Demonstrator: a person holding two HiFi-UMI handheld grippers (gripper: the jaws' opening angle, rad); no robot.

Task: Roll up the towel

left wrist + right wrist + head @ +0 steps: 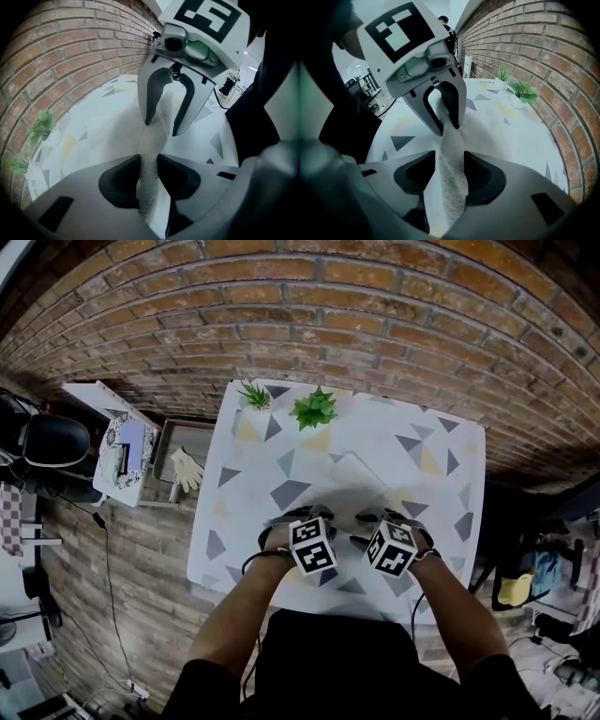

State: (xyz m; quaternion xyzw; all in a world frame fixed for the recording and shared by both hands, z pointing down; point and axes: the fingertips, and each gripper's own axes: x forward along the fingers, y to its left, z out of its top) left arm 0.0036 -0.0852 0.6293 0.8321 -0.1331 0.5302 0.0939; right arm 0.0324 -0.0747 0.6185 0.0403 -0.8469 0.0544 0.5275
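Note:
A white towel (pixel 352 472) lies on the triangle-patterned table (pixel 253 493), hard to tell from the pale top. Both grippers point steeply down at its near edge, side by side. My left gripper (pixel 291 517) is shut on a raised ridge of towel (pixel 149 154); both pads press the cloth in the left gripper view (pixel 149 176). My right gripper (pixel 384 519) straddles the same ridge (pixel 451 159). In the right gripper view (pixel 450 176) a small gap shows beside the cloth, so it is open. Each gripper view shows the other gripper ahead, astride the ridge.
Two small potted plants (pixel 255 395) (pixel 314 409) stand at the table's far edge against a brick wall (pixel 375 324). Left of the table a tray holds pale gloves (pixel 187 468), with a white stand (pixel 122 442) and a black chair (pixel 54 440) beyond.

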